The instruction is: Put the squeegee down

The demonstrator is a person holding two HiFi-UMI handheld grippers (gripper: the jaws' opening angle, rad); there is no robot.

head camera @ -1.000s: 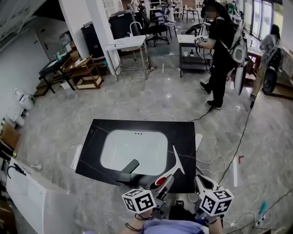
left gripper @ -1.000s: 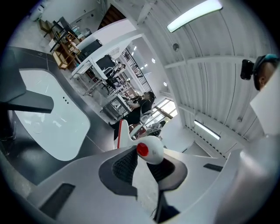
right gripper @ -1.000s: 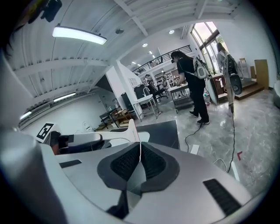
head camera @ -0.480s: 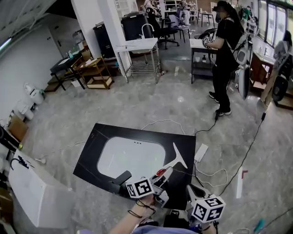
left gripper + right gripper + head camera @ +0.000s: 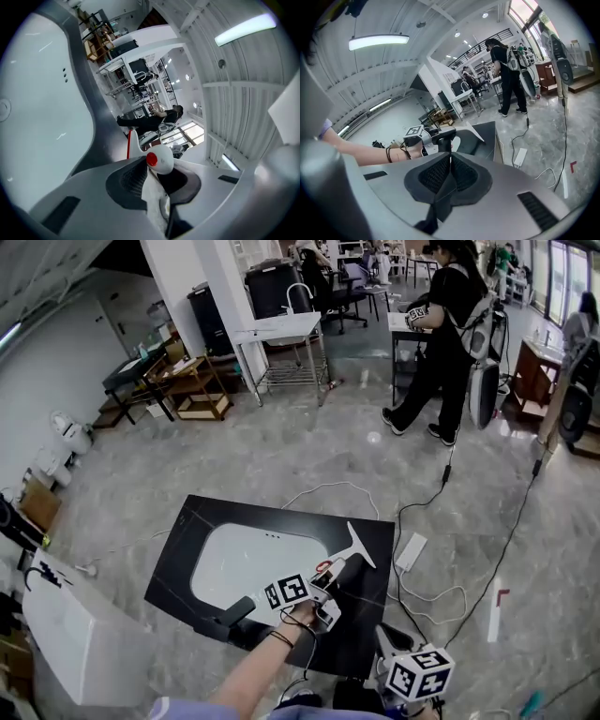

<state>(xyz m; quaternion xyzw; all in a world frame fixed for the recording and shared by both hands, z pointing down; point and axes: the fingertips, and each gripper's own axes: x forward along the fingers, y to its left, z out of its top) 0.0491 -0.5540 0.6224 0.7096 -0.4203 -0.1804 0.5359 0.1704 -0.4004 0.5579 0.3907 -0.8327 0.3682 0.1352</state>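
Partly hidden: squeegee (image 5: 354, 547) handle pinched inside left claw (image 5: 151, 180), blade showing.

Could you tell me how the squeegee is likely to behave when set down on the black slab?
The squeegee looks like light, stiff plastic, held in the left gripper. Its wide T-shaped blade should probably stop rolling; on the glossy black slab it may slide.

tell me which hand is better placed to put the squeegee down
Left. The left hand-held gripper is shut on the white plastic squeegee over the black slab; the right hand-held gripper is shut on nothing, nearer the person.
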